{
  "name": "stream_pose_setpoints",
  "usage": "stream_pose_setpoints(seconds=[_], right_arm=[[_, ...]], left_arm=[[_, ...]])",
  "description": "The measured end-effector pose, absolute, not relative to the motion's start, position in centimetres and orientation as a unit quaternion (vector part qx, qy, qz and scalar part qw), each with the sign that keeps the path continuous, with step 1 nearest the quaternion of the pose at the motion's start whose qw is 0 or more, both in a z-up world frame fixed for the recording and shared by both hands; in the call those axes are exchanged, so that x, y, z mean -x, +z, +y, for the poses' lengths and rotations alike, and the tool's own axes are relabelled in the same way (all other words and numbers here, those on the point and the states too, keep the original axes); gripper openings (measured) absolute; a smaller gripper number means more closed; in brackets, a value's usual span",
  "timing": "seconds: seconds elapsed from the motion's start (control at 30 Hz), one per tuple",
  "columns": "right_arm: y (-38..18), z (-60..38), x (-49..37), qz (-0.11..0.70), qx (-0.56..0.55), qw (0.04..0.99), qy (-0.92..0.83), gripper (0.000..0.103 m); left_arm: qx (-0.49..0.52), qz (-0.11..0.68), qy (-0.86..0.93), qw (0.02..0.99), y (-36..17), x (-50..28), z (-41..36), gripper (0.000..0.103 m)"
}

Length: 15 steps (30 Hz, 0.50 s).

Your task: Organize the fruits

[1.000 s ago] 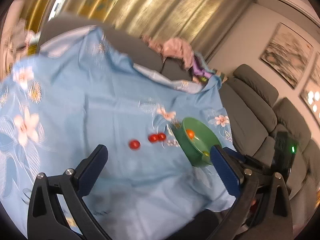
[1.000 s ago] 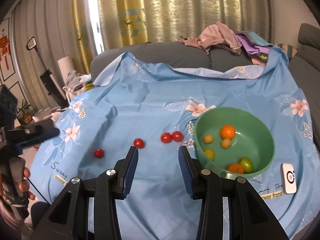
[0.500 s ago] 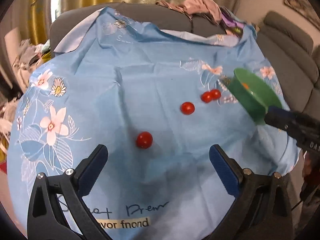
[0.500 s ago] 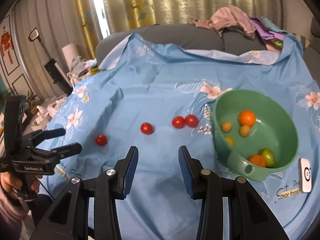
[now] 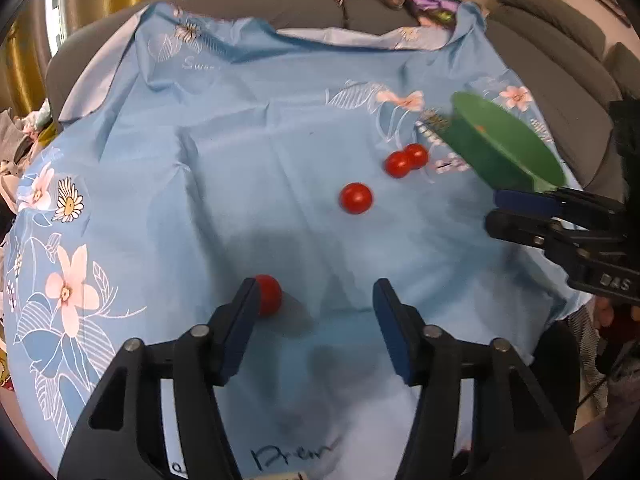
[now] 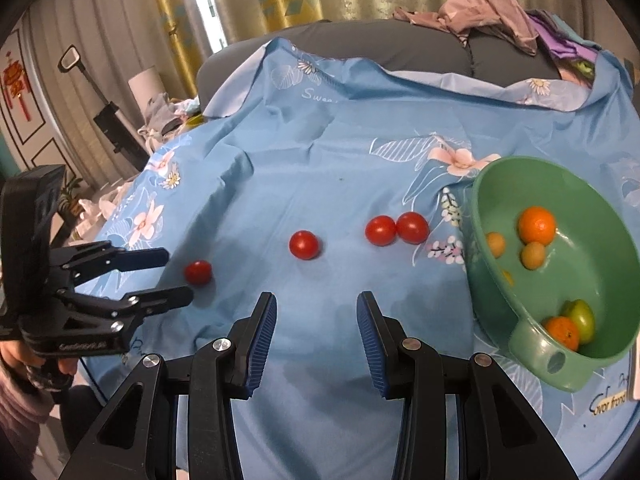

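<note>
Several red cherry tomatoes lie in a row on the blue floral cloth [image 6: 320, 140]. The leftmost tomato [image 5: 269, 295] sits just inside my left gripper [image 5: 316, 296], against its left finger, while the jaws are closing; the right pad is clear of it. From the right wrist view, that tomato [image 6: 198, 272] lies at the tips of the left gripper [image 6: 162, 276]. My right gripper [image 6: 316, 308] hovers over bare cloth, open by a narrow gap and holding nothing. Ahead of it lie a single tomato [image 6: 304, 245] and a touching pair [image 6: 381, 230]. The green bowl [image 6: 600, 208] at the right holds oranges, small yellow fruits and a green one.
A small white device [image 6: 634, 372] lies by the bowl at the cloth's right edge. A grey sofa with a heap of clothes [image 6: 488, 12] runs behind the cloth. A person's hand [image 6: 16, 356] holds the left gripper at the left edge. The right gripper [image 5: 494, 212] reaches in beside the bowl [image 5: 492, 148].
My left gripper swung round and came down onto the leftmost tomato, and its jaws narrowed from wide open. My right gripper sank closer to the cloth with its gap unchanged.
</note>
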State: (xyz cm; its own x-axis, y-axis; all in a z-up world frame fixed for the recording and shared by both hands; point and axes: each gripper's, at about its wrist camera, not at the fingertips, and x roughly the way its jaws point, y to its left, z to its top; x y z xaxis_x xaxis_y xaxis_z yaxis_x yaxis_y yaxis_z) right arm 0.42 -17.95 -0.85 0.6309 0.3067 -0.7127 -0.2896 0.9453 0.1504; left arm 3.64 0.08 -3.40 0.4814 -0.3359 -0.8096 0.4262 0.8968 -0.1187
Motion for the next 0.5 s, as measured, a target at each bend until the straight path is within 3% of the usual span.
stream_pose_setpoints(seconds=[0.5], right_arm=[[-2.6,-18.7,-2.5,0.409,-0.028,0.896,0.172,0.042]], left_arm=[[-0.136,0.515,-0.172,0.829,-6.3,-6.8,-1.7,0.045]])
